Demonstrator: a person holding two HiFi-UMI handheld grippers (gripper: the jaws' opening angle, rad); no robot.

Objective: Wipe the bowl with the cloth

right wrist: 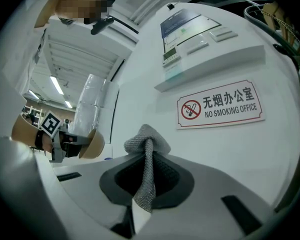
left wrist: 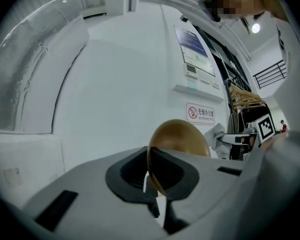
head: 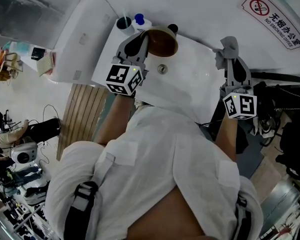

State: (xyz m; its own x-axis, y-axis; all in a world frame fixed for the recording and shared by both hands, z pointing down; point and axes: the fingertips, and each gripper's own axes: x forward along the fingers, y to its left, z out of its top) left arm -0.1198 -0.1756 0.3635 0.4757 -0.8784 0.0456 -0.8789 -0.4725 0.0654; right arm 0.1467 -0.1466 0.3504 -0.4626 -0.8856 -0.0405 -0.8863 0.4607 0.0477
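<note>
A brown bowl [head: 162, 41] is held up above a white sink, its rim pinched by my left gripper [head: 142, 38], which is shut on it. In the left gripper view the bowl [left wrist: 179, 136] stands on edge between the jaws, tilted. At the right, my right gripper [head: 229, 51] is shut on a grey knitted cloth [head: 228, 48]. In the right gripper view the cloth [right wrist: 147, 156] is bunched above the closed jaws and hangs down between them. The bowl [right wrist: 92, 144] and the left gripper show far left in that view. The two grippers are apart, at about the same height.
Below the bowl lies a white sink [head: 190, 84] with a round drain [head: 162, 69]. A dark cup [head: 124, 23] and a blue-capped bottle [head: 140, 20] stand at the sink's back. A no-smoking sign [head: 273, 19] hangs on the white wall. My own body fills the lower half of the head view.
</note>
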